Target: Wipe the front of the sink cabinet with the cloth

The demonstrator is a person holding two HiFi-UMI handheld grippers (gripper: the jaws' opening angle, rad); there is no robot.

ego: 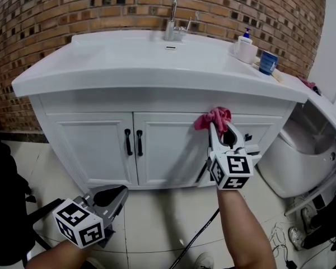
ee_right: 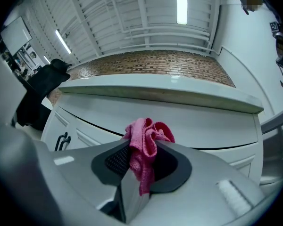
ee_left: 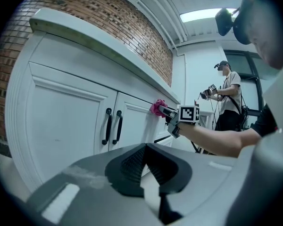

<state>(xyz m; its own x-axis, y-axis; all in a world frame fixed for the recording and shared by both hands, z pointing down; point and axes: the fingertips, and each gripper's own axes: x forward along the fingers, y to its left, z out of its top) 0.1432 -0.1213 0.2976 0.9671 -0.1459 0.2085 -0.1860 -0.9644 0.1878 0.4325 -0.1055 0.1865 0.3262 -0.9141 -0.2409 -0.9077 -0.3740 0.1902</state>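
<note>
While at cabinet point(ego: 168, 150), right hand-held gripper point(ego: 220, 128) tight on cloth point(ego: 213, 117).

Your right tongs point(ego: 221, 129) are held up at the upper front of the sink cabinet point(ego: 162, 150). Their jaws are closed on the pink cloth point(ego: 214, 118), and your right forearm point(ego: 243, 228) stretches straight toward the cabinet. Your left tongs point(ego: 121, 192) are low, near the floor and well back from the cabinet. Their jaws are together with nothing between them, and the tips point toward the cabinet.
</note>
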